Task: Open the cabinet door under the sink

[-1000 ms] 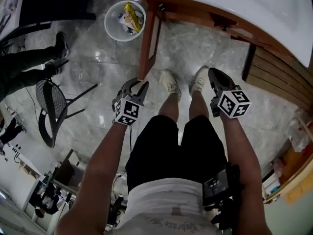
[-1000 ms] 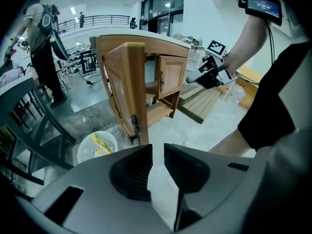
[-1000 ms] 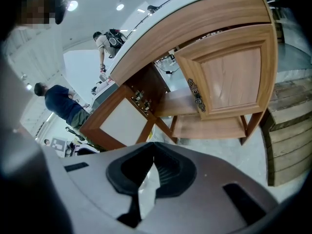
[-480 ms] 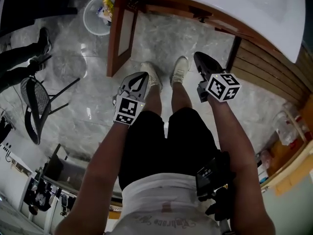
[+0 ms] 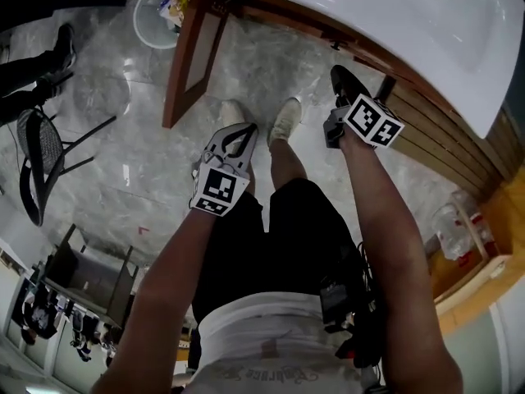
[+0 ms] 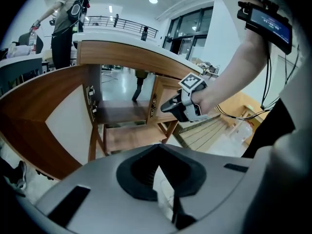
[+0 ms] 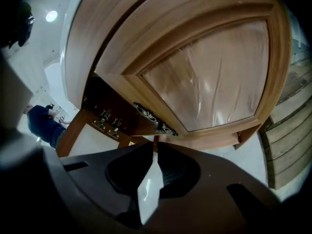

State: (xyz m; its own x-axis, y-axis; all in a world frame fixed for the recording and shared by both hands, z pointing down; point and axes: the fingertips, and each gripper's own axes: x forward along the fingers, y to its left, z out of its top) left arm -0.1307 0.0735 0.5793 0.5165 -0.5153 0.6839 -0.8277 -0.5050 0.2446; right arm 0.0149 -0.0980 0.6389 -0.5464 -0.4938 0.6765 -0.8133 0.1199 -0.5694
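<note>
Under the white sink top the left cabinet door stands swung open over the floor. In the left gripper view this door is at the left and the wooden shelves inside show. My left gripper is shut and empty, back from the door's edge. My right gripper is shut and empty, pointing at the right door, which is closed and has a pale panel. Its tip is just short of the ornate metal handle, apart from it.
A white waste bin with rubbish stands beyond the open door. A mesh chair is at the left. Slatted wooden boards and a plastic bottle are at the right. My feet are before the cabinet. A person stands behind the counter.
The left gripper's jaws went from open at the open door's lower corner to shut, and it drew back towards my legs. The right gripper moved forward to the closed right door.
</note>
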